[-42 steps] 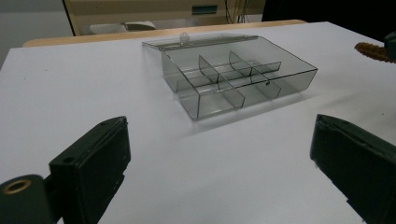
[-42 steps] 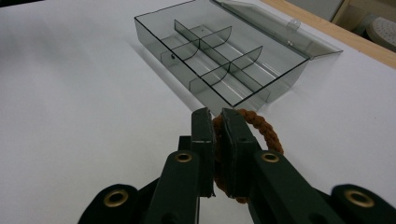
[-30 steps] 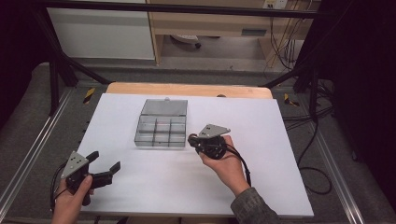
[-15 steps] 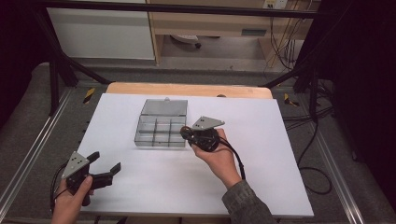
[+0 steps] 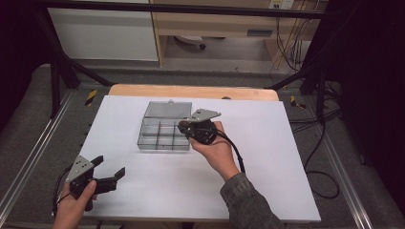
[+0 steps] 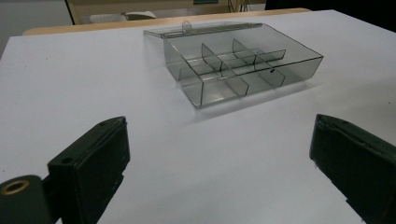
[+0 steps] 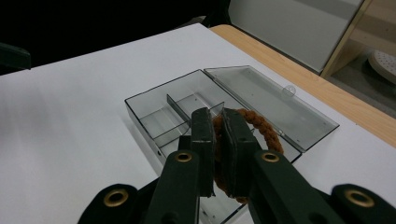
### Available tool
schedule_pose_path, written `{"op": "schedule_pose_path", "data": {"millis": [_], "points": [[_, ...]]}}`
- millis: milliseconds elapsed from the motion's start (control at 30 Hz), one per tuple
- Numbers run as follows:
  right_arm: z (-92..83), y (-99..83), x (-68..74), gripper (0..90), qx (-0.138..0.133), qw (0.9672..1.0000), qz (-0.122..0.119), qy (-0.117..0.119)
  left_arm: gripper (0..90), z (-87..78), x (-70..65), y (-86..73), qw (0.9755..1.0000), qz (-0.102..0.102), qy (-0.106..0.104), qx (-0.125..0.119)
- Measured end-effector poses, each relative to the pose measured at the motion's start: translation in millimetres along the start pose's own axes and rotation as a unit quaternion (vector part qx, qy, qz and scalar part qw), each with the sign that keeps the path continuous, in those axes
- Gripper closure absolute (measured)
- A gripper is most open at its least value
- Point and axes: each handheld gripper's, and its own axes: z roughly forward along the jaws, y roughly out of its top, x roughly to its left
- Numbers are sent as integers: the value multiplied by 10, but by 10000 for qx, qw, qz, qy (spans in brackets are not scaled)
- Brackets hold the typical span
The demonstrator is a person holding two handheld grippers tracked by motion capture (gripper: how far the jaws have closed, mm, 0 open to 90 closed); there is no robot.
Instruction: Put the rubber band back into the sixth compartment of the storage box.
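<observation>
A clear smoky plastic organiser box with several compartments lies on the white table, its lid flat open at the far side. My right gripper hovers over the box's right end, shut on a brown braided ring, perhaps a hair tie, which hangs above the compartments. My left gripper rests near the table's front left corner, its jaws wide open with nothing between them, pointing toward the box.
The white table top has a wooden edge at the back. Dark metal frame rails run along both sides, and cables trail off to the right.
My right gripper has moved left and slightly up, from beside the box's right side to over its right end. The left gripper has stayed where it was.
</observation>
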Motion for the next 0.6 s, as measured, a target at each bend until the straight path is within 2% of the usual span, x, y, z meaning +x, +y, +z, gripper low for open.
{"op": "schedule_pose_path", "data": {"millis": [133,200,300,600], "points": [[36,60,-2,844,-27,9999,58,93,52,-6,1,-1,10000,6,-2,2],[46,79,0,844,-64,9998,118,164,53,-26,9,9,9999,28,89,-83],[55,109,-2,844,-62,9998,104,142,53,-52,36,20,9997,-40,149,-178],[113,150,-36,844,47,9999,71,97,50,-42,40,13,9998,-76,109,-140]]}}
